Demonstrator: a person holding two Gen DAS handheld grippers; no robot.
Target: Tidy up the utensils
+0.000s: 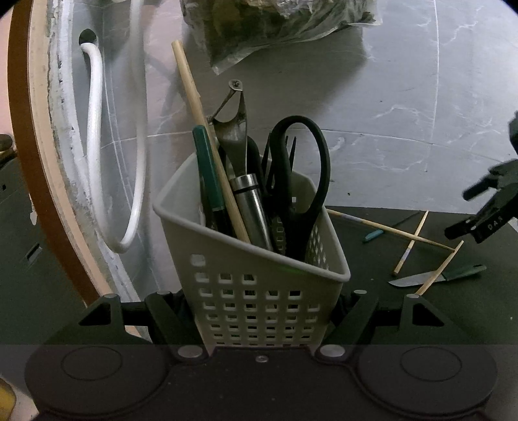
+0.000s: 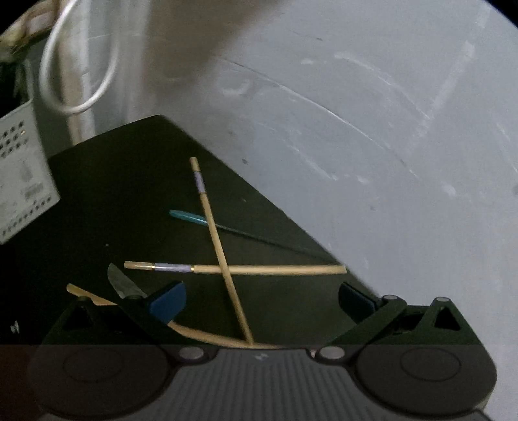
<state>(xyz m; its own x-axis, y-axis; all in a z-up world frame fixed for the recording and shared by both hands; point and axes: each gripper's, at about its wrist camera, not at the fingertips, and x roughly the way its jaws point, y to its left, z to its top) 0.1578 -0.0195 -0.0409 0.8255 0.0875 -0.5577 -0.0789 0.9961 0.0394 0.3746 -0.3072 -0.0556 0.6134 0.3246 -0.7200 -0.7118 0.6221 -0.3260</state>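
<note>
My left gripper (image 1: 259, 311) is shut on a grey perforated utensil basket (image 1: 259, 291), its fingers pressing on both sides. Black scissors (image 1: 307, 181), a green-handled tool (image 1: 207, 175), a chopstick (image 1: 207, 139), a steel cylinder (image 1: 252, 207) and a metal peeler (image 1: 233, 123) stand in it. My right gripper (image 2: 262, 299) is open above a black mat (image 2: 113, 194). On the mat, two crossed chopsticks (image 2: 268, 269) lie between its pads. A third chopstick (image 2: 207, 335), a small knife (image 2: 123, 281) and a teal-handled pick (image 2: 187, 216) lie nearby. The basket's side (image 2: 22, 175) shows at the left.
A white hose loop (image 1: 97, 129) hangs from a hole in the wall behind the basket. A crumpled plastic bag (image 1: 275, 26) lies on the grey marbled floor beyond. A curved wooden edge (image 1: 29, 162) runs down the left. The mat's far edge (image 2: 259, 194) borders the floor.
</note>
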